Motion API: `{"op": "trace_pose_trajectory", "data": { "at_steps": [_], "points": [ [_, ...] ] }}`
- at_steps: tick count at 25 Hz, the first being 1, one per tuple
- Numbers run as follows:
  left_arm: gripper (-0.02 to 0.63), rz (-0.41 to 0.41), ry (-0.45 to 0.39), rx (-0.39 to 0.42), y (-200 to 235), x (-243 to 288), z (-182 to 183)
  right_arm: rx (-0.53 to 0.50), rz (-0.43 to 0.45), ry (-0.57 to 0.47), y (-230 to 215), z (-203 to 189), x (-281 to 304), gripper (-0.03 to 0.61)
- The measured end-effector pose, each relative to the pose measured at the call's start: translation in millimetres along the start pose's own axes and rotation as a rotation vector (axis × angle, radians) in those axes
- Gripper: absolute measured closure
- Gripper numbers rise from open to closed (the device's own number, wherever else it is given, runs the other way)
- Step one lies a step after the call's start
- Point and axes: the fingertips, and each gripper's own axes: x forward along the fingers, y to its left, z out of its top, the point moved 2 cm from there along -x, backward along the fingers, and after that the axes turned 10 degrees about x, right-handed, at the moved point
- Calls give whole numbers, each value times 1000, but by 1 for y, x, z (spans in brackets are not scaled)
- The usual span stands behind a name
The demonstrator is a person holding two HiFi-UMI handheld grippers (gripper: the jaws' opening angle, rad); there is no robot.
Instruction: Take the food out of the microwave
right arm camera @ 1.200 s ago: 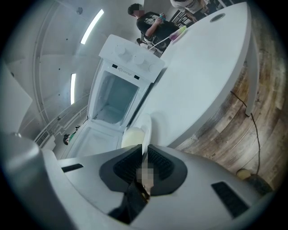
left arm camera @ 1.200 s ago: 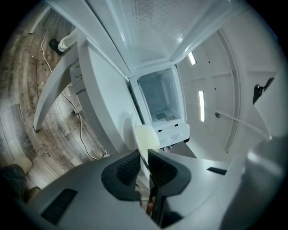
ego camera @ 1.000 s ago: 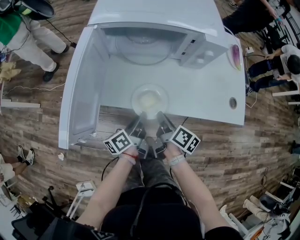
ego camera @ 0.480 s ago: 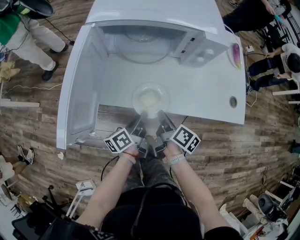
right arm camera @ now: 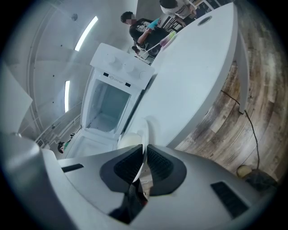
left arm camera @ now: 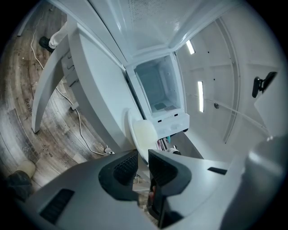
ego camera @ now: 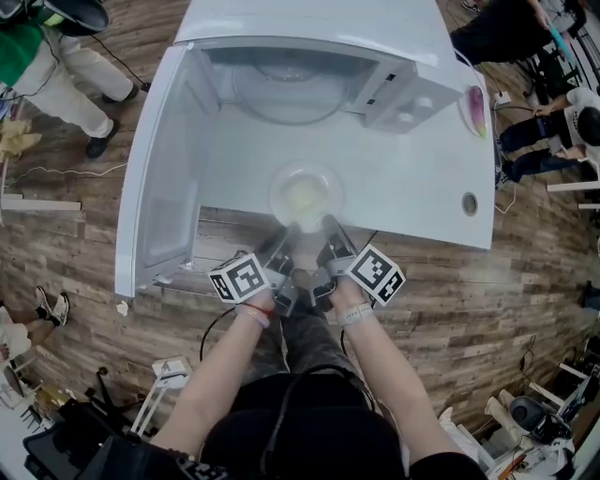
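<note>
Two grippers on clear glass dish w/ pale food point(ego camera: 305, 195), white table point(ego camera: 412, 178): right gripper point(ego camera: 327, 225) clamps rim steady; left gripper point(ego camera: 285, 232) jaws just opening, rim between.

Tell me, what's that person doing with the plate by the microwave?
A person holds tongs in each hand at the near rim of a plate of pale food. The plate seems to rest on the white table in front of the microwave, whose door hangs open, so the food is already out. The right tongs are pinched shut on the rim. The left tongs have just been opening, and the rim stands between their jaws unsqueezed.
</note>
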Motion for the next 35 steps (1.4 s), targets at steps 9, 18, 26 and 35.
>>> {"op": "trace_pose_trajectory", "data": {
  "at_steps": [9, 18, 26, 35],
  "points": [
    [549, -5, 26, 11, 3, -6, 1, -7, -32, -16, -4, 5, 3, 531],
    [549, -20, 20, -16, 1, -8, 0, -151, -92, -20, 3, 5, 1, 514],
    [550, -4, 16, -27, 4, -8, -1, -220, -101, -37, 5, 8, -1, 462],
    [550, -11, 35, -16, 2, -11, -4, -267, -104, -65, 6, 13, -6, 460]
  ]
}}
